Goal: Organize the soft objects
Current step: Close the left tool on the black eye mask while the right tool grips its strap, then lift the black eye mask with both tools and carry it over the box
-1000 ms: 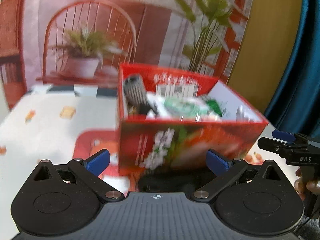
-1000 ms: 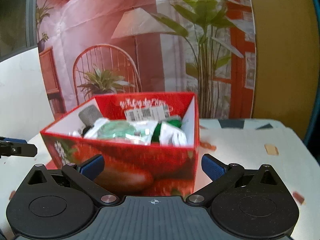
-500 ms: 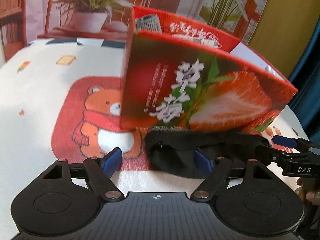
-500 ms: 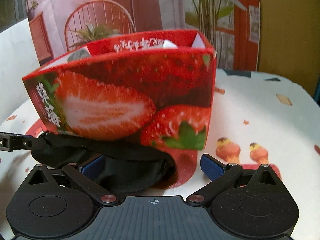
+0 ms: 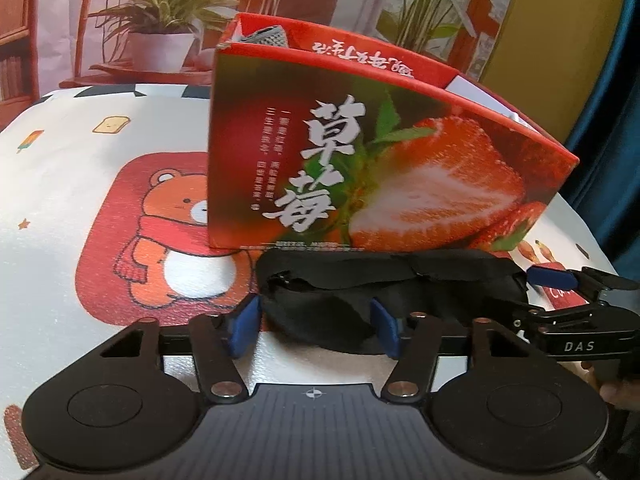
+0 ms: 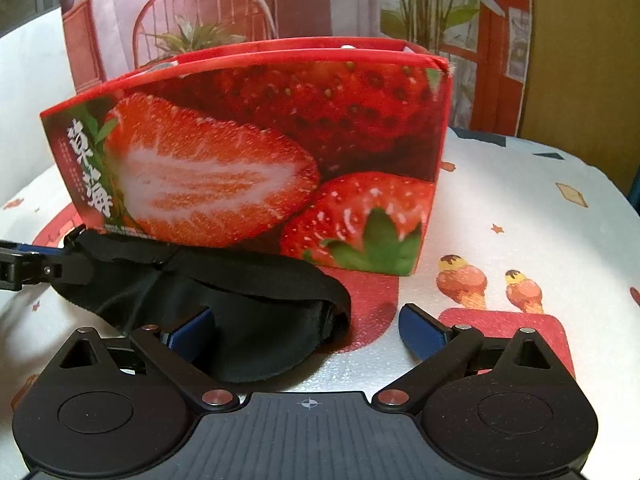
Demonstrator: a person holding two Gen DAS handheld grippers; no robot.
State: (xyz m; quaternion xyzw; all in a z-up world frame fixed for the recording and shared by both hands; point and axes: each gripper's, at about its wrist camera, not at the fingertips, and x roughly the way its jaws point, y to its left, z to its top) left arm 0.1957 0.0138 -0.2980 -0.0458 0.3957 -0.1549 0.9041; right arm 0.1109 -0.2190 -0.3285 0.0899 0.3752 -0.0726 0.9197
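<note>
Left gripper [image 5: 314, 330]: Your jaws have just been closing and now stand about half open around the left end of the black sleep mask [image 5: 384, 292]. The blue pads [image 5: 244, 326] flank the padded cloth but do not visibly pinch it; the grip is not yet made.

Right gripper [image 6: 308, 326]: Your jaws stand wide open. The left pad [image 6: 190, 330] sits against or partly under the mask's right end [image 6: 224, 304]; the right pad lies clear of it, over bare tablecloth [image 6: 520, 200]. Nothing is held.

Mask: It lies flat on the tablecloth, close against the front foot of the strawberry box [image 5: 360, 160], its strap running along the edge nearest the box.

Box: It stands upright and open-topped. A grey ribbed roll [image 5: 268, 36] shows above the rim at the far left corner; the rest of the contents are hidden from this angle.

Step in hand, as judged: a two-ended pickup of the mask for placing in the box.

Advice: Shift your right gripper leftward so the cloth sits between both pads before you close. Take the padded body, not the strap alone. Close both ends alike and lift them level.

Risk: The limp middle may sag and catch the box wall; raise it well clear of the rim before moving over.
</note>
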